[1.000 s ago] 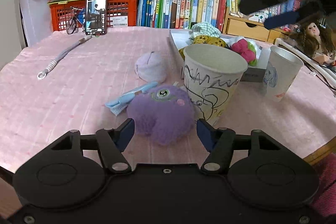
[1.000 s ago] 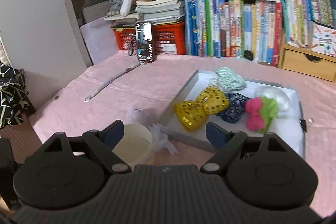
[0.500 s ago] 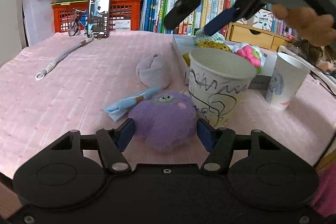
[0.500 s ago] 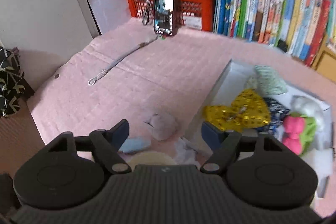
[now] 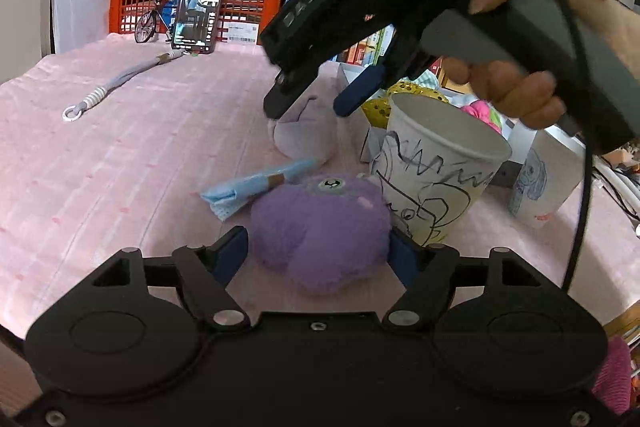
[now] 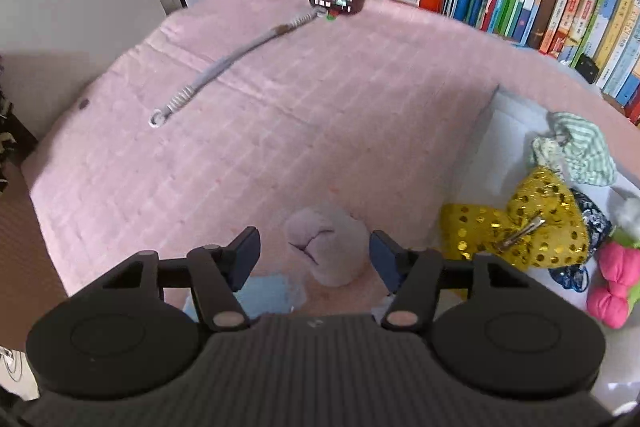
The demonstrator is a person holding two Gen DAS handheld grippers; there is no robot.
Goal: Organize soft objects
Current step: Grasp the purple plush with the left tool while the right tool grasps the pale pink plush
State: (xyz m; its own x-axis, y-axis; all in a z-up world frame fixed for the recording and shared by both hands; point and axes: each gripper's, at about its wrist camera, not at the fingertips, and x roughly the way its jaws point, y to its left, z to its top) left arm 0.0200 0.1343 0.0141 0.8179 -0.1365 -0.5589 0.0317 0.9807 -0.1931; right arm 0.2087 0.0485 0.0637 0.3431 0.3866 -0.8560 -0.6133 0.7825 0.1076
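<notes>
Pink tablecloth (image 5: 120, 155): left gripper (image 5: 320, 253) opening around purple plush (image 5: 320, 231); at 12 o'clock, right gripper (image 6: 314, 253) closing around unpinched grey pouch (image 6: 326, 247).

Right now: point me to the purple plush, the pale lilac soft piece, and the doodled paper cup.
purple plush (image 5: 320, 227): left wrist view, middle of its fuzzy body.
pale lilac soft piece (image 6: 326, 247): right wrist view, centre, near its dark seam.
doodled paper cup (image 5: 432, 183): left wrist view, front wall with the black scribbles.

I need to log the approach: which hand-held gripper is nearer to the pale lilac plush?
Right. The right hand-held gripper has its open, just-closing fingers on both sides of the pale lilac plush. The left hand-held gripper sits farther back, around the purple plush.
</notes>
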